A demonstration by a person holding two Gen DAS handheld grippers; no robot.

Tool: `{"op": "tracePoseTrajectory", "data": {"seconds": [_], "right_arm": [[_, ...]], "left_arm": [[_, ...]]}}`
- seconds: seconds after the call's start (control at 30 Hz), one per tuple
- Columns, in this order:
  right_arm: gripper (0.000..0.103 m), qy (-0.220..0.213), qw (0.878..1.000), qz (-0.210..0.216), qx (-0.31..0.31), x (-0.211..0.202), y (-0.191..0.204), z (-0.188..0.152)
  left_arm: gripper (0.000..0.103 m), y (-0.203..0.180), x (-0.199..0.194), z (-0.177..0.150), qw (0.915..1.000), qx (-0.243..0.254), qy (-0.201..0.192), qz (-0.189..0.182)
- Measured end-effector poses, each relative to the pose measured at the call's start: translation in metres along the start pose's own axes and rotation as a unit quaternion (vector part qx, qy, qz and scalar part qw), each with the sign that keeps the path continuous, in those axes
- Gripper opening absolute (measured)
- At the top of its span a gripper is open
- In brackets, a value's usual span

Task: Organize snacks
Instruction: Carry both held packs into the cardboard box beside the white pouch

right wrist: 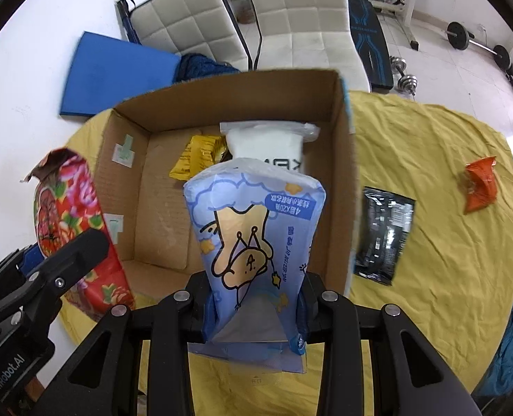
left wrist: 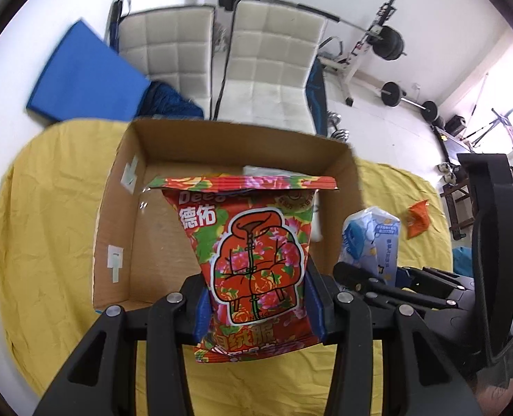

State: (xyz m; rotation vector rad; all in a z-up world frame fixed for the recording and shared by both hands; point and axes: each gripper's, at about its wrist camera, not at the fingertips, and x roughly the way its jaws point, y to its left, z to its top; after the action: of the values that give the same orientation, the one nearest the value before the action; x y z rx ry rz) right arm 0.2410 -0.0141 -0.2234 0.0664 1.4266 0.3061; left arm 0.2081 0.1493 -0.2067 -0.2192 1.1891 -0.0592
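My left gripper (left wrist: 259,308) is shut on a red floral snack bag (left wrist: 256,260), held upright over the near edge of an open cardboard box (left wrist: 117,215). My right gripper (right wrist: 254,315) is shut on a light blue cartoon pack (right wrist: 253,235), also held above the box's (right wrist: 343,131) near side. Inside the box lie a yellow packet (right wrist: 195,157) and a white pack (right wrist: 266,145). The red bag (right wrist: 72,228) shows at the left of the right wrist view, and the blue pack (left wrist: 370,239) at the right of the left wrist view.
The box stands on a round table with a yellow cloth (right wrist: 429,159). A black packet (right wrist: 382,235) and an orange packet (right wrist: 479,183) lie on the cloth right of the box. Two white chairs (left wrist: 270,66) and a blue mat (left wrist: 86,72) stand behind.
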Motion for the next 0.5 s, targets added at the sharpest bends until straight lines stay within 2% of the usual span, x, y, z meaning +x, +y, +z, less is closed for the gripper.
{"op": "tracePoseTrajectory", "data": {"seconds": [0.33,0.5], "right_arm": [[0.037,0.074,0.996,-0.03,0.036,0.108,-0.007,0.006],[0.037,0.098,0.993,-0.046,0.04,0.141,-0.012,0.005]], "left_arm": [[0.041,0.075,0.088,0.012,0.9961,-0.041,0.078,0.007],[0.042,0.1,0.138,0.024,0.9927,-0.043,0.11,0.024]]}}
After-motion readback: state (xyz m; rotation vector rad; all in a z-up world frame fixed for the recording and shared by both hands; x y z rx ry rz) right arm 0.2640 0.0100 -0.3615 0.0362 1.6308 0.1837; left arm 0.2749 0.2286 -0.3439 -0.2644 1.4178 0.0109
